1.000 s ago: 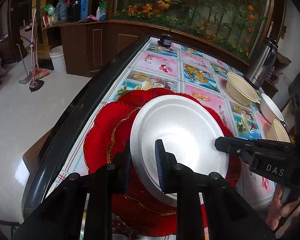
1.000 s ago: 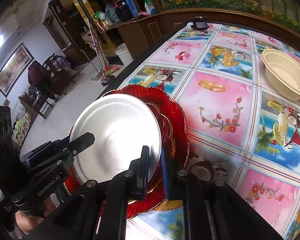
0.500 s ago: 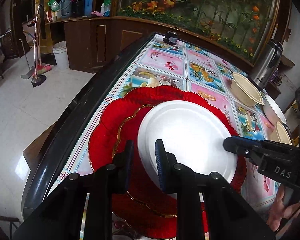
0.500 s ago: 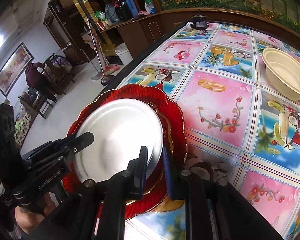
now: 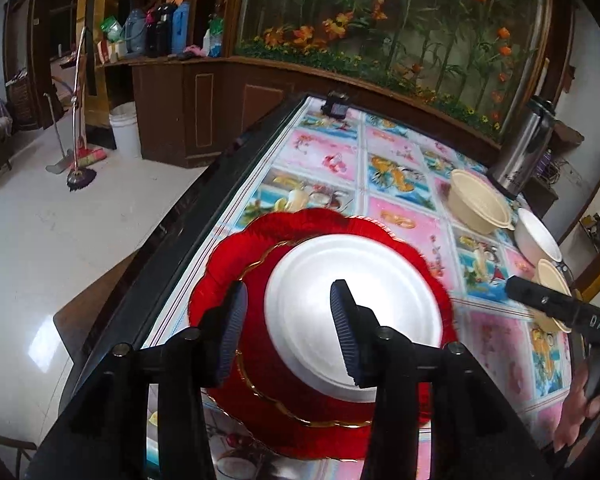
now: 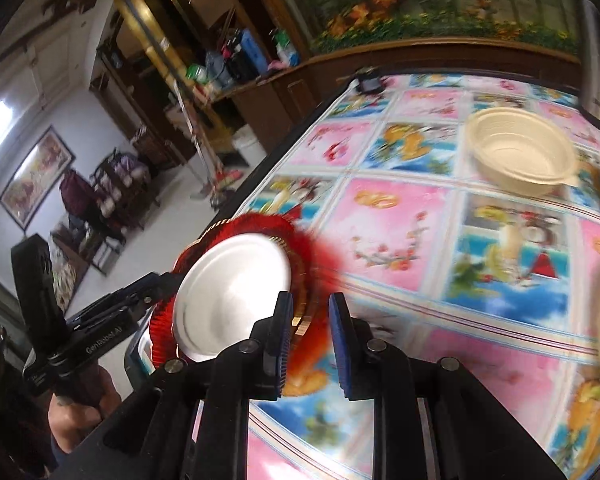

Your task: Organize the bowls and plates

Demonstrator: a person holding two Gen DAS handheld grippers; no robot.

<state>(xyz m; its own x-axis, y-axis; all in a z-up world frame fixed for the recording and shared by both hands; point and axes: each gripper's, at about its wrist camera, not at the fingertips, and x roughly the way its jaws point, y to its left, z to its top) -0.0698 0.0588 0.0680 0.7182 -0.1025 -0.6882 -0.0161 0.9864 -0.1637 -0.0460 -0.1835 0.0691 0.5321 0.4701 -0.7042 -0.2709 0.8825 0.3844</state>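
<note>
Left gripper [image 5: 286,328]: tilted downward, jaws opening, wide gap between the ribbed pads, nothing pinched. Seen from the right wrist view it sits low at left, with the person's hand [image 6: 78,420] under it.

Right gripper [image 6: 310,334]: tilted downward, jaws a little apart, nothing between the pads. View blurred. From the left wrist view only one dark finger shows at right edge.

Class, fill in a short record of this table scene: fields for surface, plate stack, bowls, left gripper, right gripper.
surface: table with a picture-tile cloth
plate stack: white plate on red plates
bowls: beige bowl apart from the stack; white bowl beyond it
left gripper: jaws opening, white plate's edge between them, unpressed
right gripper: slightly open, nothing held
</note>
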